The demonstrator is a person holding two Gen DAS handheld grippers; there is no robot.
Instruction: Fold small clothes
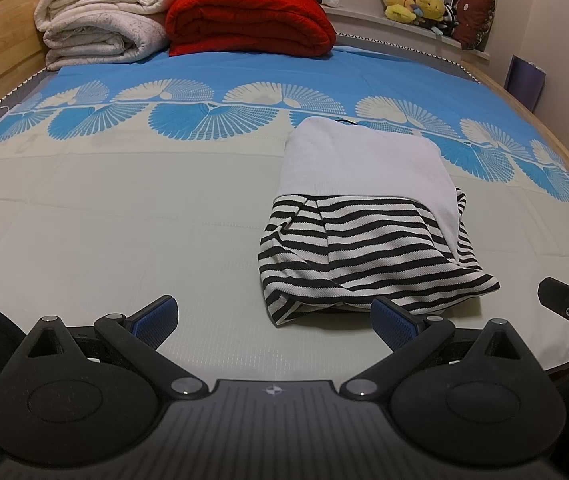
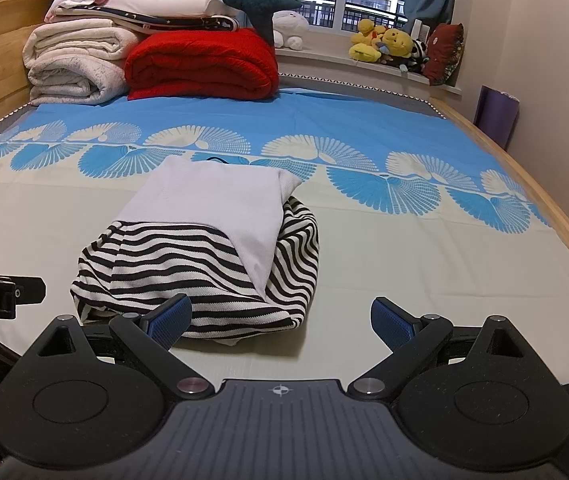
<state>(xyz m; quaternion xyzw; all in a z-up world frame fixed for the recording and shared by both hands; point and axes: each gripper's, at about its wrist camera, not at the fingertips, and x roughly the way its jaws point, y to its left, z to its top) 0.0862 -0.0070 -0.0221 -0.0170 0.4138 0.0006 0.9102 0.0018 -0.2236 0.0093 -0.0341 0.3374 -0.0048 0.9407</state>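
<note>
Black-and-white striped cloth forms the near half of the folded garment [image 1: 364,236], with a plain white panel lying over its far half. The garment rests on the cream part of the bed sheet [image 1: 124,208], just short of the blue fan-patterned band. The left gripper [image 1: 274,316] hovers released at its near left corner, its right finger just in front of the hem. The right gripper [image 2: 281,317] hangs released too, its left finger overlapping the garment's near edge and its right finger over bare sheet. Farther back, a red blanket [image 2: 204,66] and white quilts [image 2: 72,66] are stacked at the headboard.
</note>
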